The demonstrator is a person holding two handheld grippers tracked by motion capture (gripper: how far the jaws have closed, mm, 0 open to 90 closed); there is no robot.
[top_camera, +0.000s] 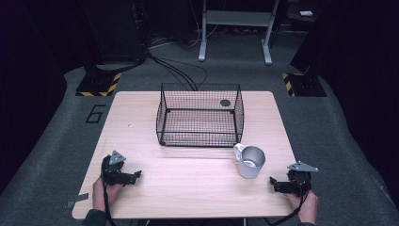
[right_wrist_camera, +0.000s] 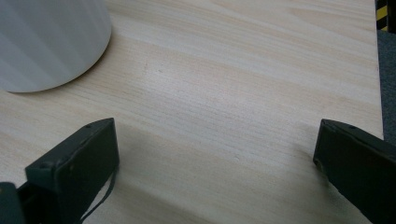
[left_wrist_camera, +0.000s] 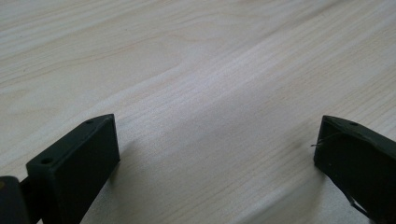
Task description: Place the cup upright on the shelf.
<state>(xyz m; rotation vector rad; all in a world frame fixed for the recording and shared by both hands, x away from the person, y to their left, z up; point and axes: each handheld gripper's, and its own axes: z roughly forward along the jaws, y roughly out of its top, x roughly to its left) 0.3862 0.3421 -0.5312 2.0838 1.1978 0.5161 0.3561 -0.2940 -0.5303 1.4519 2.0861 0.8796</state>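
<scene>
The wooden table (top_camera: pixel 188 188) is seen from above, with the black wire basket (top_camera: pixel 200 115) set at its far middle, open at the top and seemingly holding nothing but a small dark disc near its back right corner. Just in front of the basket's near right corner the metal mug (top_camera: pixel 250 162) is stood upright, its handle turned toward the basket. The right gripper (top_camera: pixel 273 181) is rested near the table's right front edge, jaws spread wide with nothing between them; in the right gripper view the mug's grey wall (right_wrist_camera: pixel 46 42) is caught at the upper left, close but not touched. The left gripper (top_camera: pixel 137 175) is parked at the left front, well apart from the mug, jaws likewise spread over bare wood.

The step in hand is judged to be the reach for the mug by the right gripper. A firm hold is best taken on the rim or handle, since the rounded wall may slip. The mug should then be kept upright and lifted clear of the basket's wire edge.
</scene>
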